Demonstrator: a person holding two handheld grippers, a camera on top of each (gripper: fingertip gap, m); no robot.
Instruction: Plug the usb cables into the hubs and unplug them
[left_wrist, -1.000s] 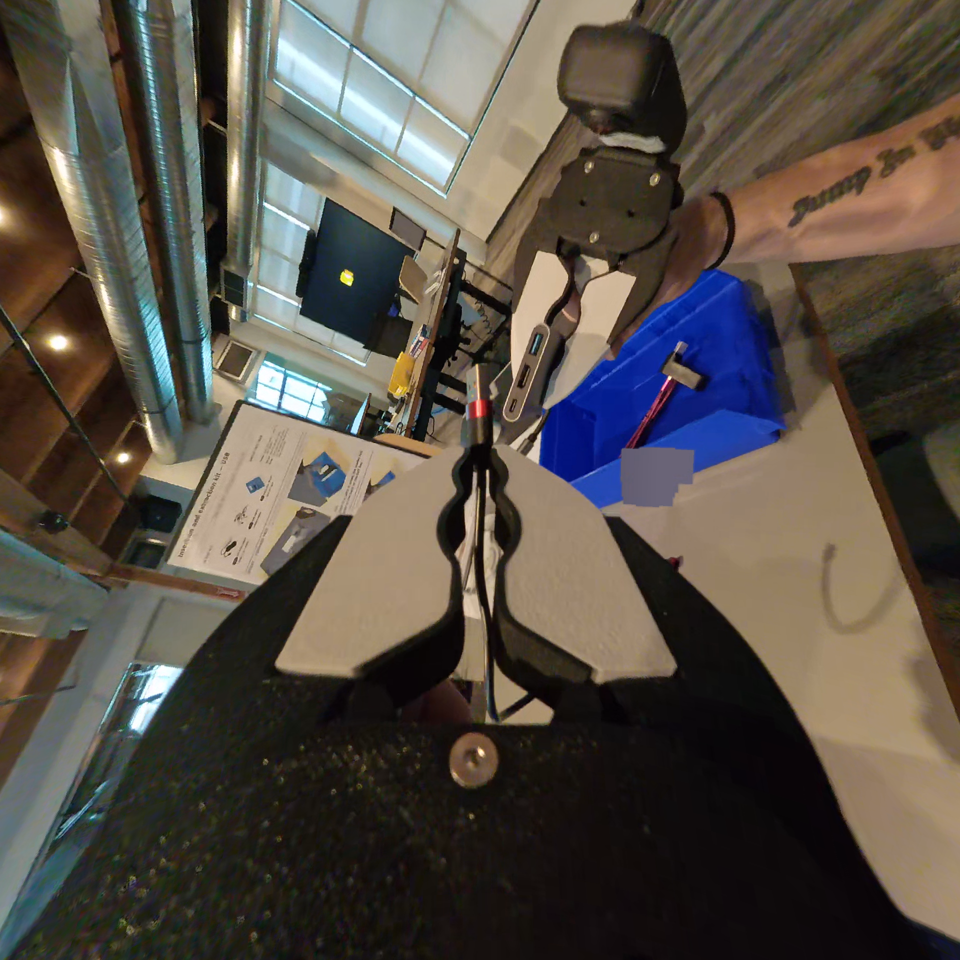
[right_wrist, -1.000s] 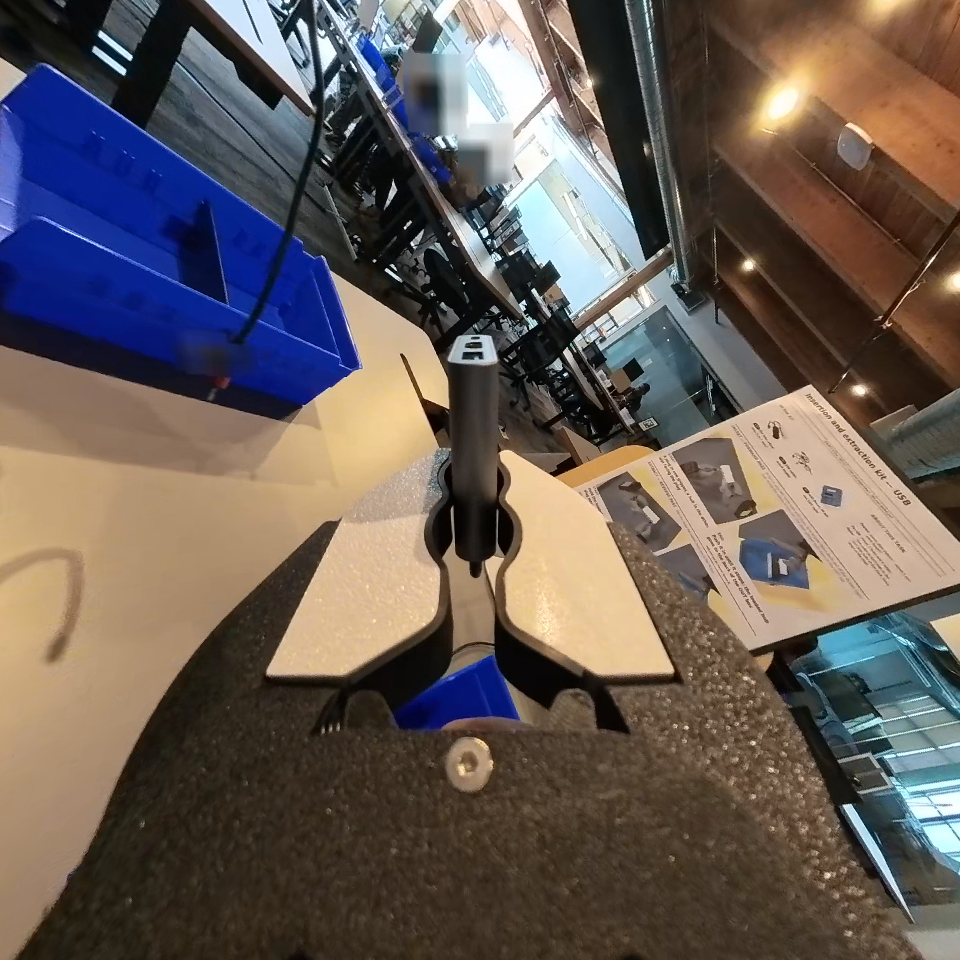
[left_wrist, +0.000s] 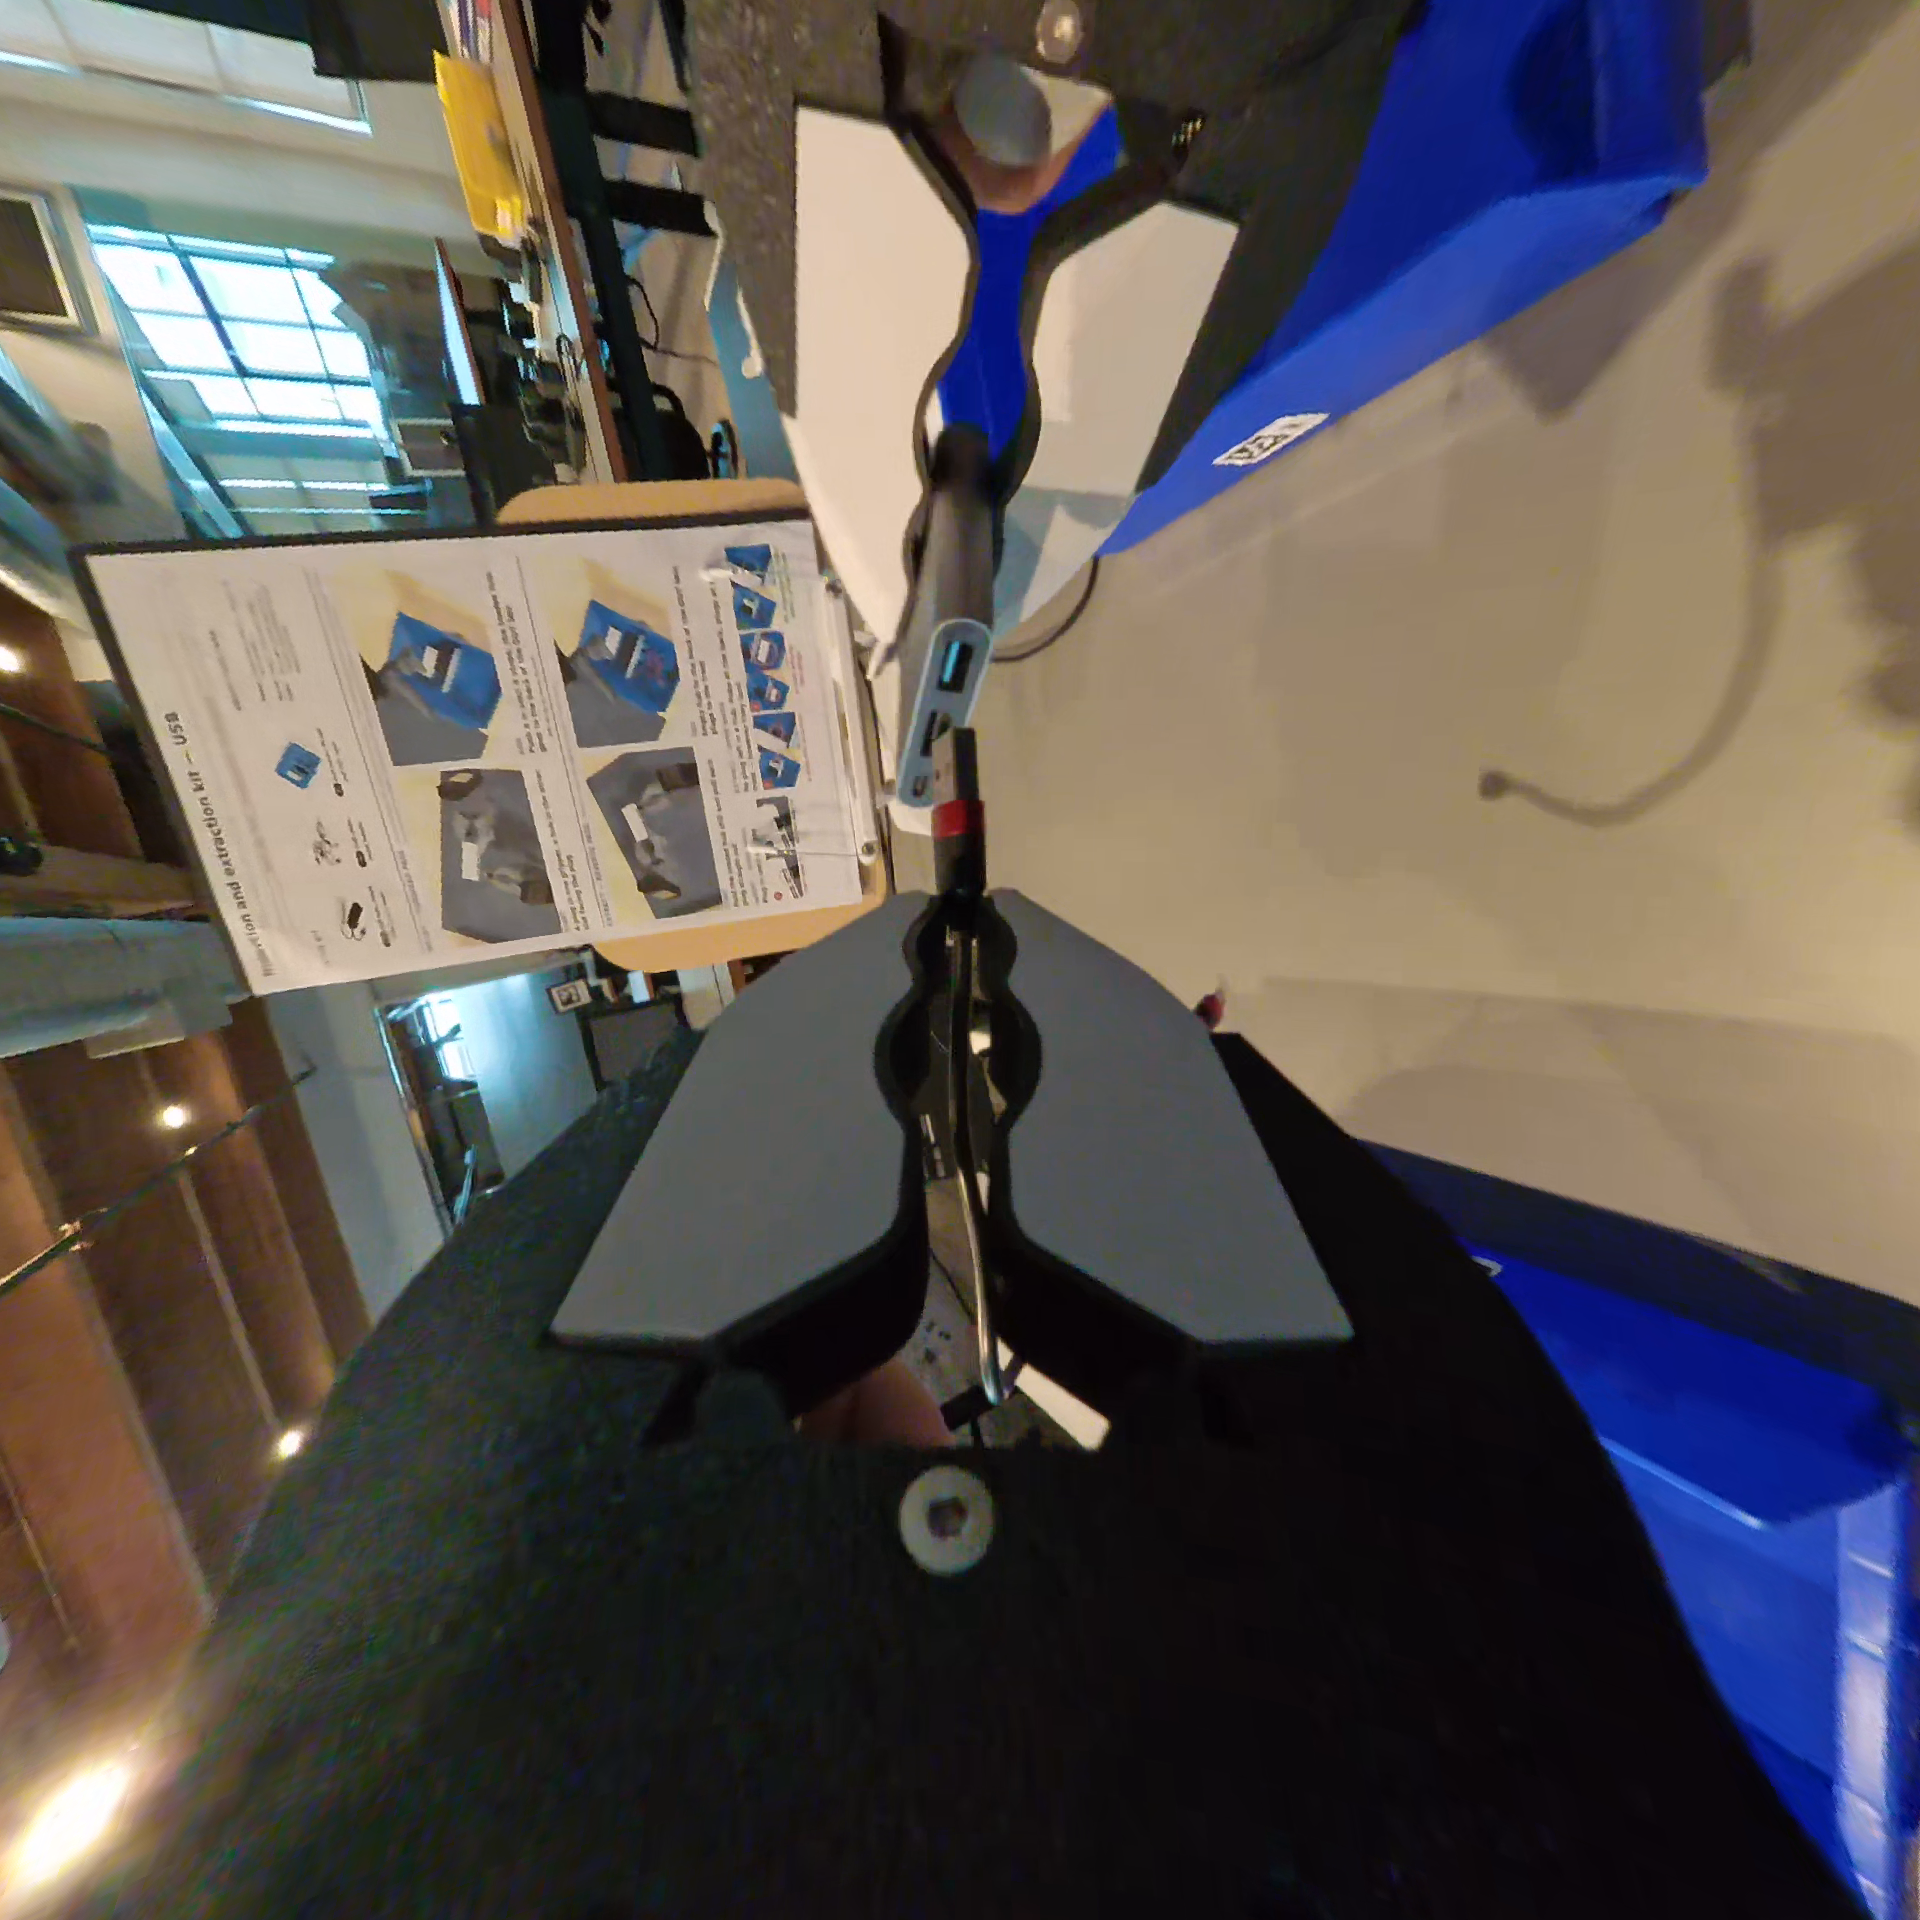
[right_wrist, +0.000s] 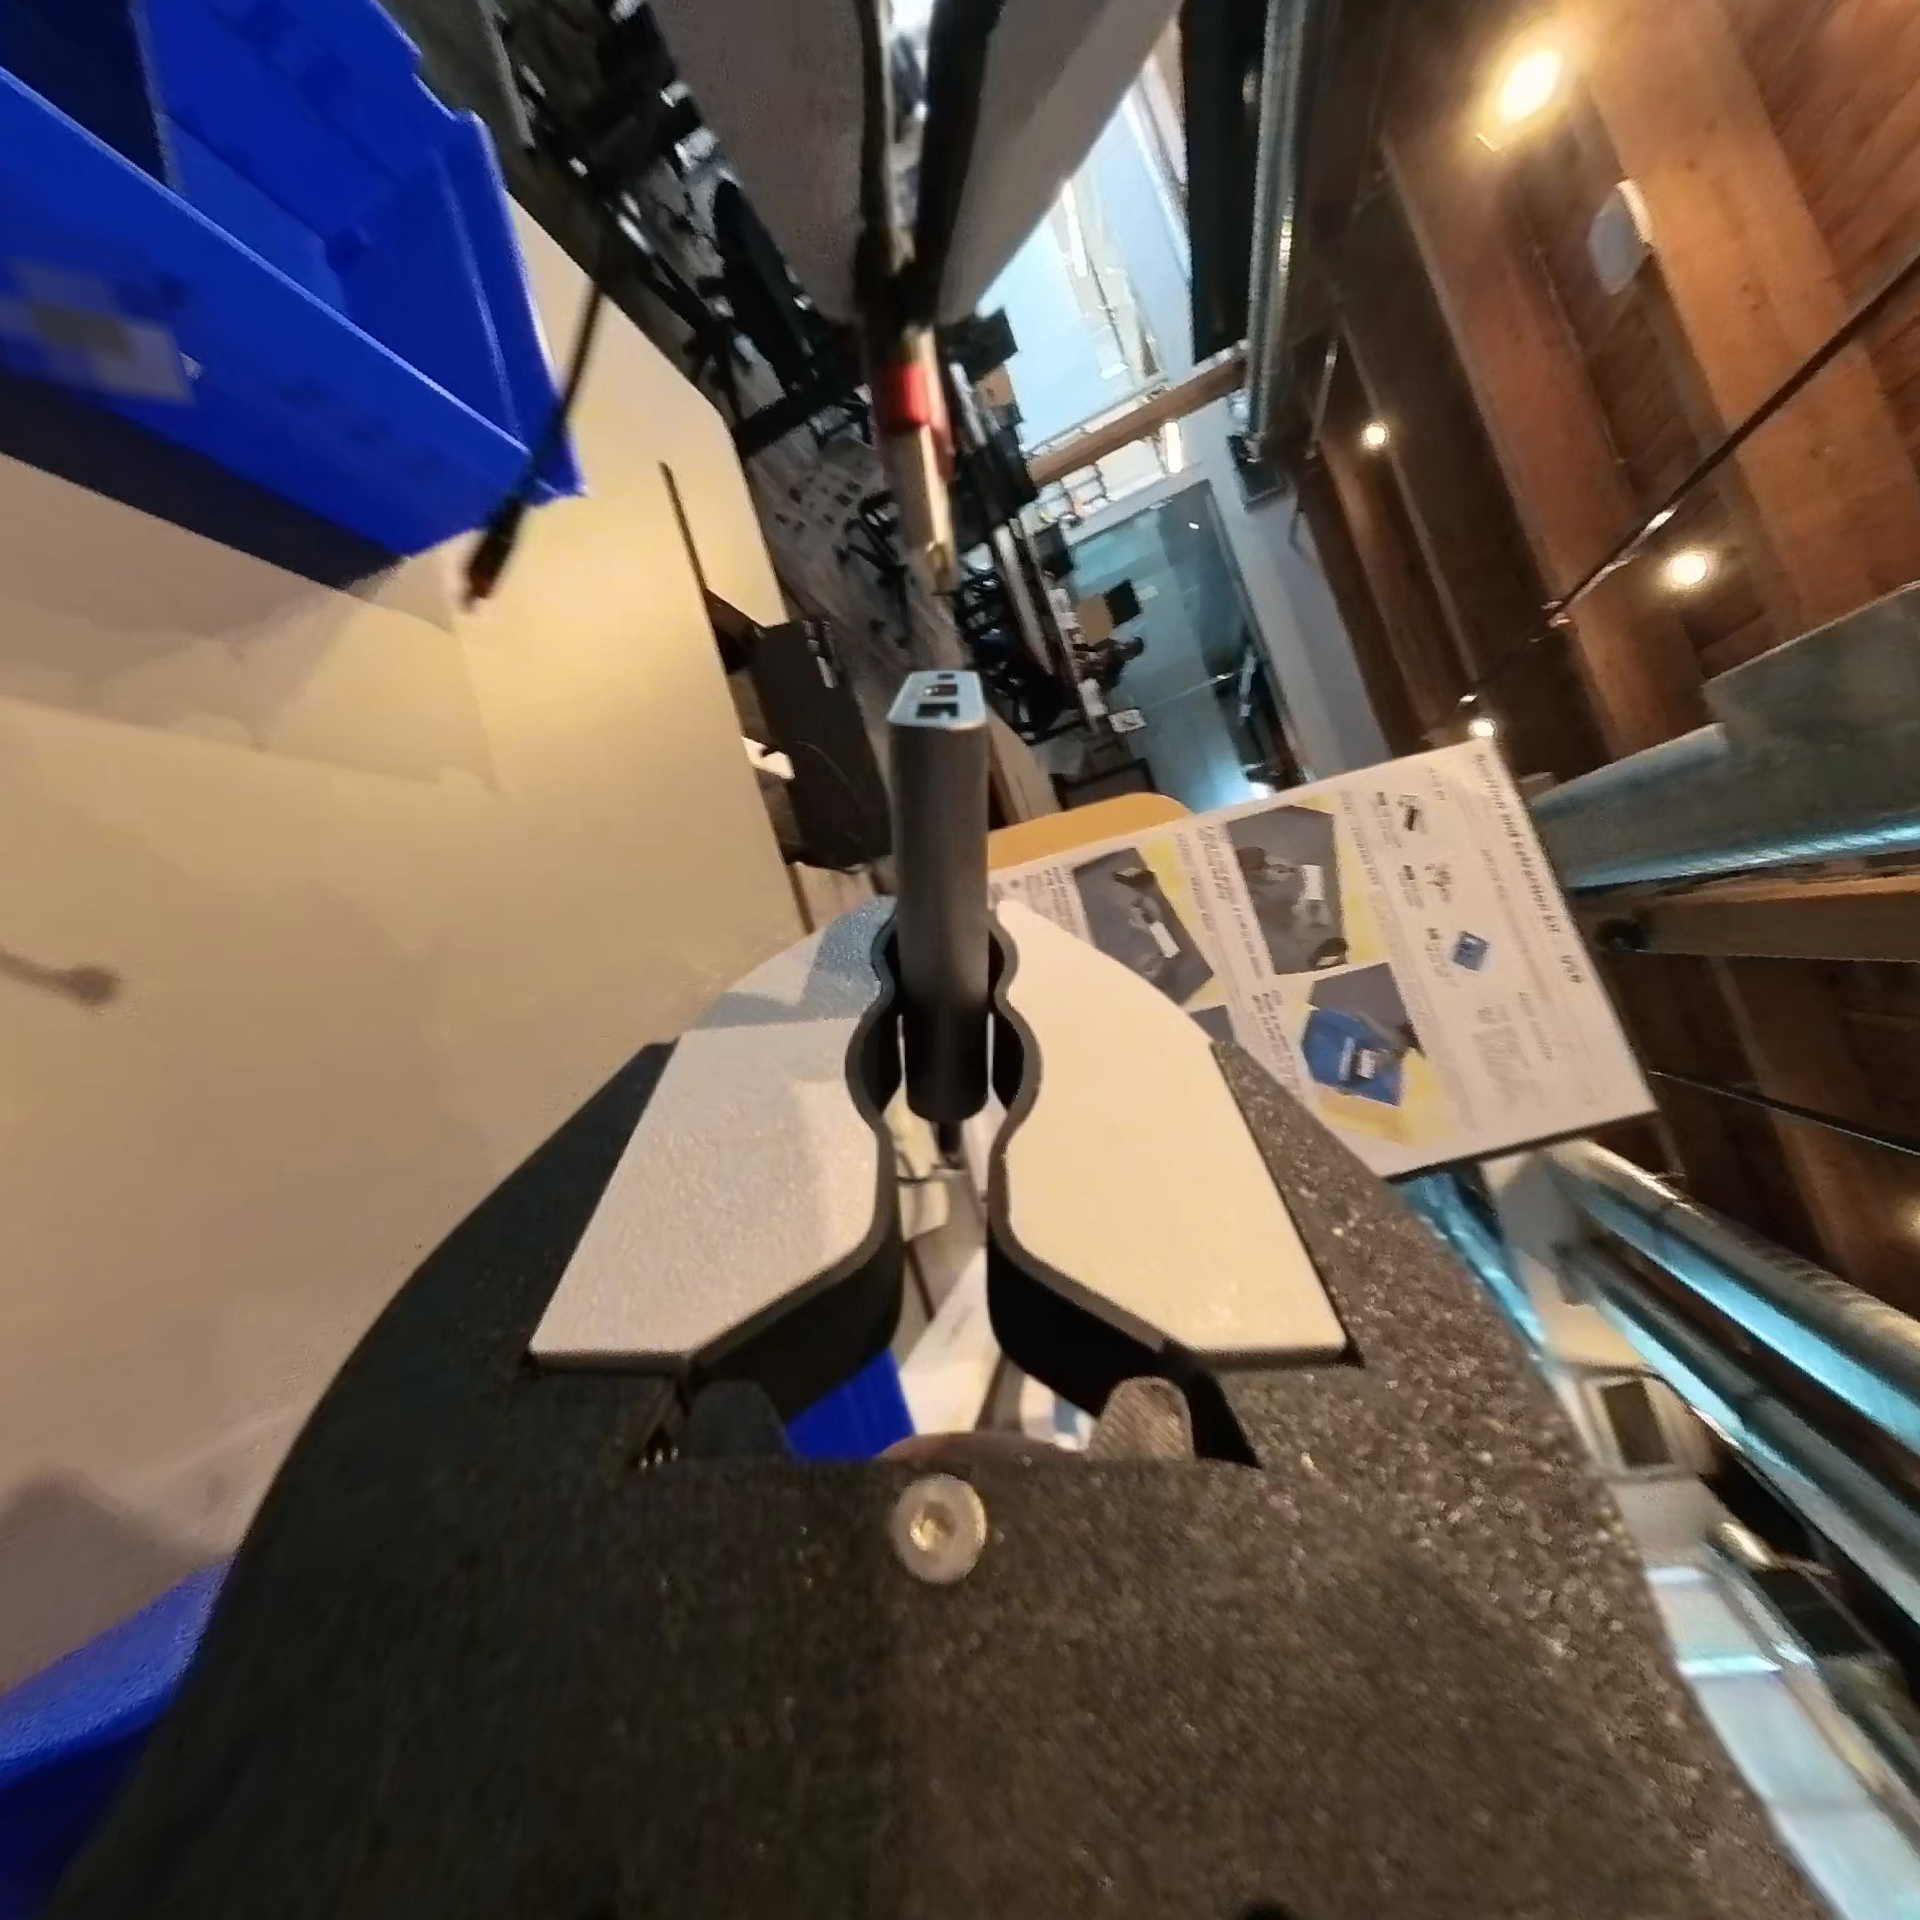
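My left gripper (left_wrist: 961, 902) is shut on a black USB cable's plug (left_wrist: 958, 821) with a red band. The plug's metal tip sits right at a port on the end face of the grey hub (left_wrist: 940, 675); whether it is in the port I cannot tell. My right gripper (right_wrist: 940, 920) is shut on that grey hub (right_wrist: 938, 862), which sticks up from its jaws. In the right wrist view the red-banded plug (right_wrist: 914, 416) comes from above, held by the left gripper's fingers (right_wrist: 790, 156). In the left wrist view the right gripper's fingers (left_wrist: 862, 343) hold the hub from the far side.
A blue bin (left_wrist: 1455, 208) stands on the white table (left_wrist: 1351, 831); it also shows in the right wrist view (right_wrist: 239, 312). Another blue bin (left_wrist: 1714, 1507) is near my left gripper. A printed instruction sheet (left_wrist: 468, 758) stands at the table's edge. A dark-red cable end (right_wrist: 494, 551) dangles beside the bin. The grippers' ends are close to 8 cm from one another.
The two grippers have come much closer together. The plug's tip has moved up to the hub's end face. Both views have swung toward the table.
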